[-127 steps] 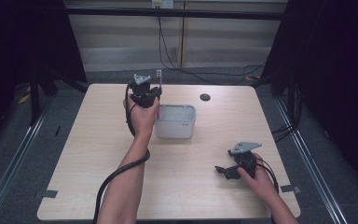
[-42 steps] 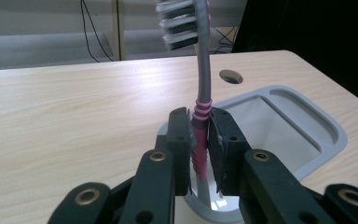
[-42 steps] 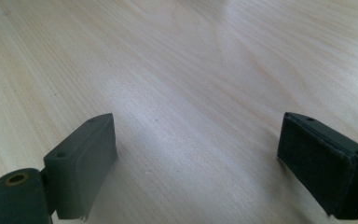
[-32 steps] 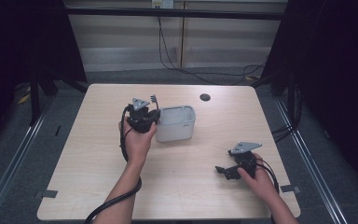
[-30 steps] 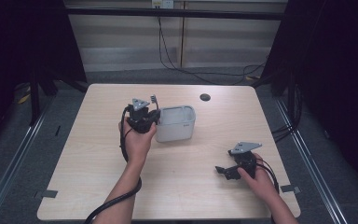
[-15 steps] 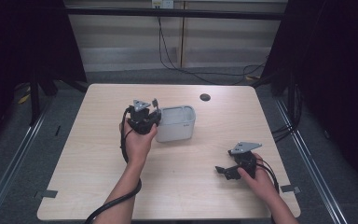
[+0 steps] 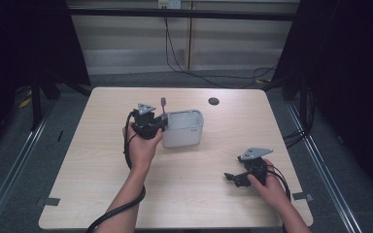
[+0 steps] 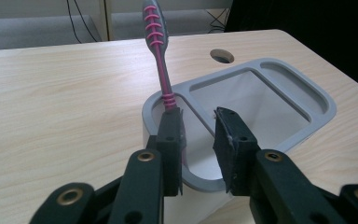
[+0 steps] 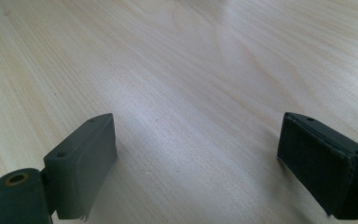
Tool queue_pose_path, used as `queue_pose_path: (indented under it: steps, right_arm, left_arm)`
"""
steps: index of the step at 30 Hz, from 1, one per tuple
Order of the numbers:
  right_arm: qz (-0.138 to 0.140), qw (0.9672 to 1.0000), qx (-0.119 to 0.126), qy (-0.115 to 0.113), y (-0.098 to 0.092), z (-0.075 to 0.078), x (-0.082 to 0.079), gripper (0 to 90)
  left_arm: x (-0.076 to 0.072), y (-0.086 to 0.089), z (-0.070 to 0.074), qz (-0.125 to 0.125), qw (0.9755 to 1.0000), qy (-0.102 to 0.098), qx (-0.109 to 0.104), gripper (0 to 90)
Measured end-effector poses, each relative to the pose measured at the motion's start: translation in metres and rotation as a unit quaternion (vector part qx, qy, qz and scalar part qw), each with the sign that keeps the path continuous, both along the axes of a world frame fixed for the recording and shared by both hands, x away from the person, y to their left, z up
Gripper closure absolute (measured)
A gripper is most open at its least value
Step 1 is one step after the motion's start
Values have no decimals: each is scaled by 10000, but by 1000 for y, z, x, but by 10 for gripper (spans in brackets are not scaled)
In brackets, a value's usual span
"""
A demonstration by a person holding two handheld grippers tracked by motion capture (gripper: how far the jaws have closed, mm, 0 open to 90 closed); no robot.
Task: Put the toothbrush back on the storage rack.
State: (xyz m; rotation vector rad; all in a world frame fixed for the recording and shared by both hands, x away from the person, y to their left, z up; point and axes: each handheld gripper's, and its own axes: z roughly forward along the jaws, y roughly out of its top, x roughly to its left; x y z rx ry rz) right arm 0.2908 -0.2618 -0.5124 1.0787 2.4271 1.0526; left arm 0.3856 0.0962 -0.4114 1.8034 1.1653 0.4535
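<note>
- Now the toothbrush [image 8: 161,60] is being let go: it stands upright in the narrow end slot of the grey holder [image 8: 303,88], handle uppermost, near the middle of the bench [image 7: 92,170].
- The left hand-held gripper [image 8: 198,135] has just been opening; a gap is seen at one pad, while the other pad lies against the handle or just beside it.
- The jaws are best spread fully before the hand is lifted straight up, so the brush is not dragged or tipped.
- The right hand-held gripper [image 9: 196,163] is held wide open and empty, low over bare bench.
</note>
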Motion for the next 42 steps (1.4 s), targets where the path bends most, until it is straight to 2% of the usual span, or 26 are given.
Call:
queue_pose_path:
  steps: [5, 11, 17, 26, 32, 34, 36, 38, 42]
  right_arm:
    - [0, 10000, 0, 0, 0, 0, 0, 111]
    - [1, 10000, -1, -1, 0, 0, 0, 111]
    - [-1, 10000, 5, -2, 0, 0, 0, 111]
    - [0, 10000, 0, -1, 0, 0, 0, 111]
    - [-1, 10000, 1, 0, 0, 0, 0, 111]
    - [-3, 10000, 4, 0, 0, 0, 0, 111]
    - [-3, 10000, 5, 1, 0, 0, 0, 111]
    - [-2, 10000, 2, 1, 0, 0, 0, 111]
    - [-1, 10000, 0, -1, 0, 0, 0, 111]
  left_arm:
    - [-1, 3, 3, -41, 10000, -36, -25, 642]
    - [-3, 10, 7, -191, 9996, -168, -87, 497]
    - [-5, 17, 10, -266, 9995, -98, -118, 432]
    - [-9, 29, 10, -346, 9992, -151, -123, 383]
    - [-10, 37, 6, -337, 9993, -78, -171, 371]
    - [-11, 39, 5, -299, 9993, 98, -181, 367]
    - [-11, 41, 4, -299, 9992, 171, -200, 366]
    - [-12, 43, 3, -305, 9993, 160, -155, 366]
    - [-13, 43, 0, -430, 9988, 56, -211, 359]
